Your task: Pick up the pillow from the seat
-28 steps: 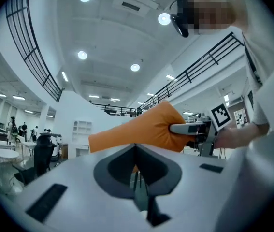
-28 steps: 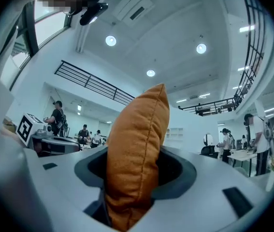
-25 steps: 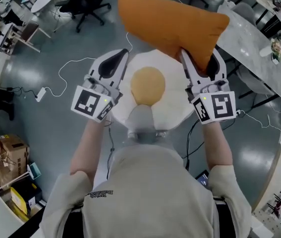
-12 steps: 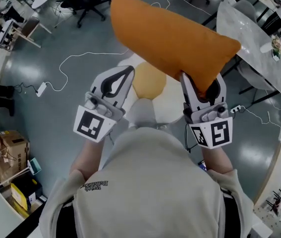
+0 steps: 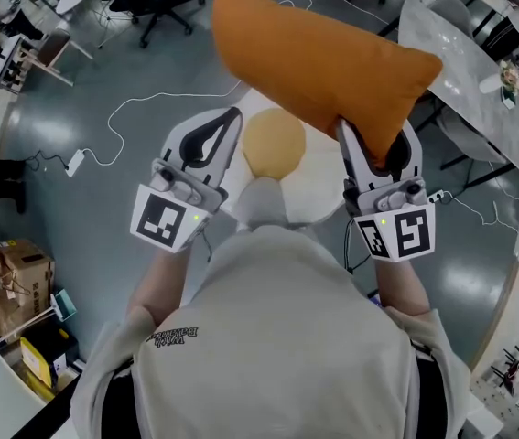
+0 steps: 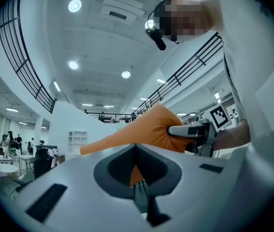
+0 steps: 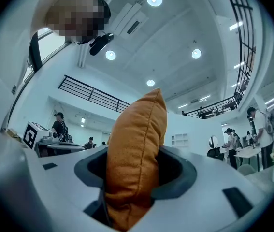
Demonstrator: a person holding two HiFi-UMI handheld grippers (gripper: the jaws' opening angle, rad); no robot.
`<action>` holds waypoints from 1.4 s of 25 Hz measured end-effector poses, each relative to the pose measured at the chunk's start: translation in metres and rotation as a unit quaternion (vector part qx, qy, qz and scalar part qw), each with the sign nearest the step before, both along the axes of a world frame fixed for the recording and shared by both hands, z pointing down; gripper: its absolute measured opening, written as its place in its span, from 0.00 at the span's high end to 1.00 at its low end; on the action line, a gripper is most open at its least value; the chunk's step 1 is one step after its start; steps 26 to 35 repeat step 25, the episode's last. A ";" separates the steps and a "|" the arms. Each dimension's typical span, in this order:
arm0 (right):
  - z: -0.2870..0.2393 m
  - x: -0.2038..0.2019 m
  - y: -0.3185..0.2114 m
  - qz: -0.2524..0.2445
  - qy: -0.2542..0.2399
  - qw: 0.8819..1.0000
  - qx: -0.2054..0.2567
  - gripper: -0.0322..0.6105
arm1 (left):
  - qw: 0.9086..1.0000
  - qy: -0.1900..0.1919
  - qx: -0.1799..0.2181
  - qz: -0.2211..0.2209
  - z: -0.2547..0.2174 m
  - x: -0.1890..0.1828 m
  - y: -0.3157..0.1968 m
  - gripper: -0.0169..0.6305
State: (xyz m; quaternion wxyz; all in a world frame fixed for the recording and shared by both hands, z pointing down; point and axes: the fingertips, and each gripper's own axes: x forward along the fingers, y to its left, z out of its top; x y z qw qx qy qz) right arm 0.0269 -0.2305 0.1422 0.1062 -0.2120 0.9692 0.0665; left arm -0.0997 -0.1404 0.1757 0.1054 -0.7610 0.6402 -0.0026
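Above grey floor (image 5: 103, 71) trailing white cables, working high and clear of the furniture. Clamping the right gripper (image 5: 375, 143) partway closed on one short end of the orange pillow (image 5: 314, 58), with fabric bunched between both pads and filling the gap. Carrying the left gripper (image 5: 231, 117) alongside, jaws brought together at the tips, gripping nothing, with orange showing only beyond them. Running the pillow's long axis away from the right gripper and across toward the left, passing just beyond the left gripper's tips, apparently without touching. Hanging well above the white seat (image 5: 318, 186) and its round yellow pad (image 5: 274, 140), both farther off beneath the two tools. Judging the right hand alone to be bearing the load, the left lying nearer the free end.
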 end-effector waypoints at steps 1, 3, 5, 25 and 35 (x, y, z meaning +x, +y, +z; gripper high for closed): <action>0.001 -0.001 0.000 0.000 0.004 1.000 0.001 0.57 | 1.000 0.000 -0.001 0.001 0.000 0.000 0.001 0.96; 0.002 -0.004 0.000 -0.002 0.011 1.000 -0.002 0.57 | 1.000 0.001 -0.002 0.003 0.001 0.000 0.002 0.96; 0.005 -0.005 0.000 -0.005 0.014 1.000 -0.006 0.57 | 1.000 -0.001 -0.003 0.007 0.002 0.003 0.003 0.96; 0.009 -0.021 0.018 -0.011 0.035 0.999 -0.015 0.57 | 1.000 0.014 0.000 0.011 0.010 -0.016 0.020 0.96; 0.009 -0.021 0.018 -0.011 0.035 0.999 -0.015 0.57 | 1.000 0.014 0.000 0.011 0.010 -0.016 0.020 0.96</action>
